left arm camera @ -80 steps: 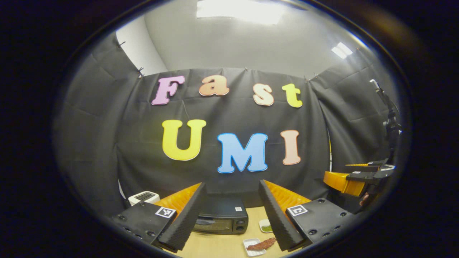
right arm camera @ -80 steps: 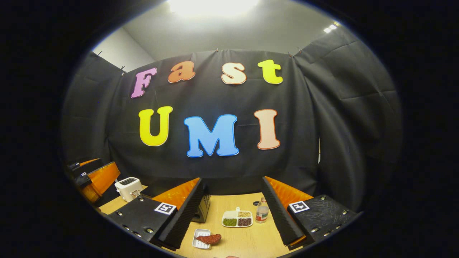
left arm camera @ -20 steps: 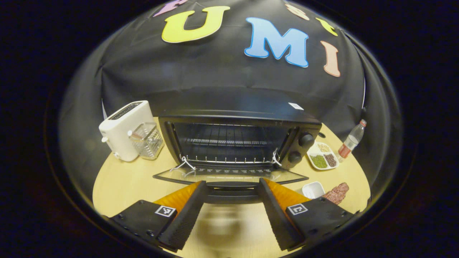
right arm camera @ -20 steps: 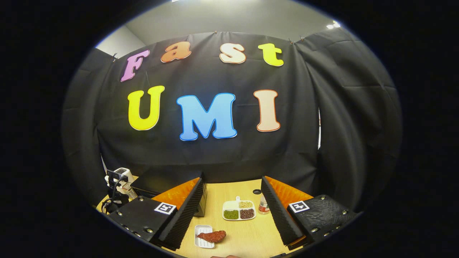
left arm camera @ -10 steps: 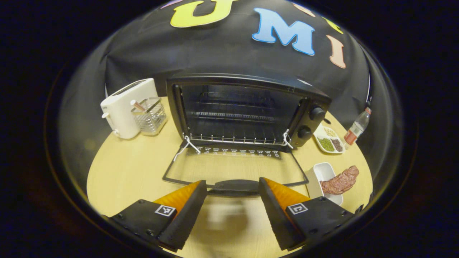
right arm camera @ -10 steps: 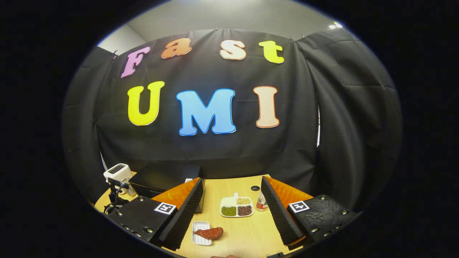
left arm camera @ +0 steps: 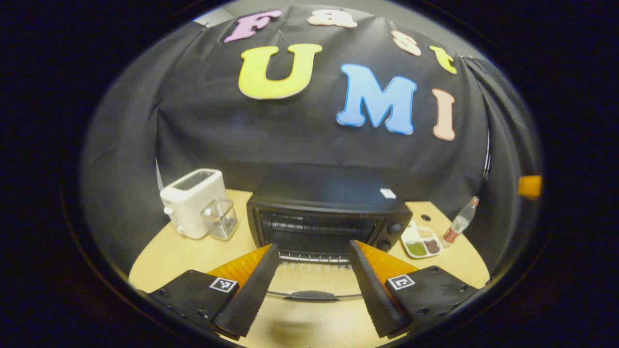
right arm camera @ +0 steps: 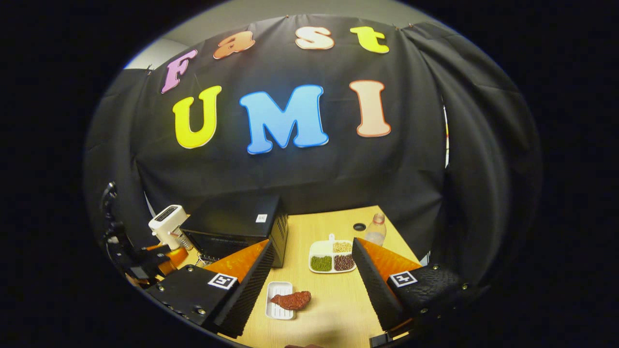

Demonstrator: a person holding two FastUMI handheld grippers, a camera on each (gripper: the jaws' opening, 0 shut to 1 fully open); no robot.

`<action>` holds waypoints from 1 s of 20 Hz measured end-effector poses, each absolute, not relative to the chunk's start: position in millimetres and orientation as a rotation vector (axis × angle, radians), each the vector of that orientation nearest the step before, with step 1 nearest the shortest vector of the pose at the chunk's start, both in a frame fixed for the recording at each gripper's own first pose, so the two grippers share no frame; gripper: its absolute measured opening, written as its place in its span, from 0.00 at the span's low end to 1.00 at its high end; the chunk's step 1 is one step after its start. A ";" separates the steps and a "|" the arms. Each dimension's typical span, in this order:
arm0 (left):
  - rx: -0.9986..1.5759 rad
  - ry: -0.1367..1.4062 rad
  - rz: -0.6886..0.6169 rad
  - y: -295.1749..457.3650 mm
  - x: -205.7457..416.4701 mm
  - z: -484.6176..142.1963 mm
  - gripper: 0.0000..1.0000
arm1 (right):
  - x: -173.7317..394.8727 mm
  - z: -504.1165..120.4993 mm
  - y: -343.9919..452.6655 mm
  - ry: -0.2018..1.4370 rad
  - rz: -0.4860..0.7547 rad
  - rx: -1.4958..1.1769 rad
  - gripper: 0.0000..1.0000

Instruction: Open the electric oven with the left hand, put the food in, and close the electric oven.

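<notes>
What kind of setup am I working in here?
Likely a staged kitchen booth, not a real kitchen: a wooden table ringed by black cloth, carrying an electric oven with its door down, a white toaster and a divided snack dish.

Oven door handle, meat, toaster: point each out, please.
Oven door handle [left arm camera: 312, 295], left gripper view, middle of the dark bar at the lowered door's front edge.
Meat [right arm camera: 291, 300], right gripper view, centre of the reddish piece lying half on the small white tray.
Toaster [left arm camera: 193, 203], left gripper view, its white front side.
</notes>
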State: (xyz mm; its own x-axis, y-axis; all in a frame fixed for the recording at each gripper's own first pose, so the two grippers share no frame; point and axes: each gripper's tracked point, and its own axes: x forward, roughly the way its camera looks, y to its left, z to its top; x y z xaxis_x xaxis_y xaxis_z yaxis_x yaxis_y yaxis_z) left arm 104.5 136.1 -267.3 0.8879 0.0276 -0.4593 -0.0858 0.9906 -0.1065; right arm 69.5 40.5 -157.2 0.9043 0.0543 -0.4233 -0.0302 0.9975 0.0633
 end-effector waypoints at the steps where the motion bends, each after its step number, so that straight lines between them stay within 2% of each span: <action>1: -0.125 0.433 0.057 135.7 106.3 -243.3 0.97 | 69.4 -168.3 38.7 0.465 0.057 0.071 0.99; 3: -0.124 0.354 0.055 134.2 106.4 -200.8 1.00 | 70.1 -191.9 35.9 0.517 0.075 0.109 0.99; 6: -0.132 0.228 0.081 137.0 103.6 -132.4 0.93 | 65.7 -230.3 38.2 0.621 0.120 0.212 0.99; 7: -0.133 0.181 0.081 137.8 102.3 -108.1 1.00 | 64.4 -241.1 38.2 0.646 0.132 0.253 0.99; 9: -0.118 0.107 0.086 135.9 92.6 -64.5 1.00 | 61.0 -269.8 40.1 0.701 0.160 0.300 0.99; 15: -0.088 0.018 0.077 122.4 77.7 8.3 1.00 | 61.2 -353.7 50.2 0.864 0.212 0.495 0.99; 18: -0.100 0.022 0.087 119.5 72.7 19.0 1.00 | 64.6 -380.9 54.3 0.907 0.205 0.622 0.98; 20: -0.087 0.029 0.107 123.3 67.4 18.7 0.96 | 68.6 -393.2 59.2 0.931 0.214 0.675 0.96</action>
State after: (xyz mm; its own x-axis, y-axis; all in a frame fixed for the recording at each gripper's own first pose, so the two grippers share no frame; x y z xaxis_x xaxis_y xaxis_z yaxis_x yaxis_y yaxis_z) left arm 67.4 123.3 18.7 0.9939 0.1055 -0.0331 -0.1079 0.9905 -0.0849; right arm 68.6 59.2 -393.2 0.5935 0.4482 -0.6685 0.1116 0.7767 0.6199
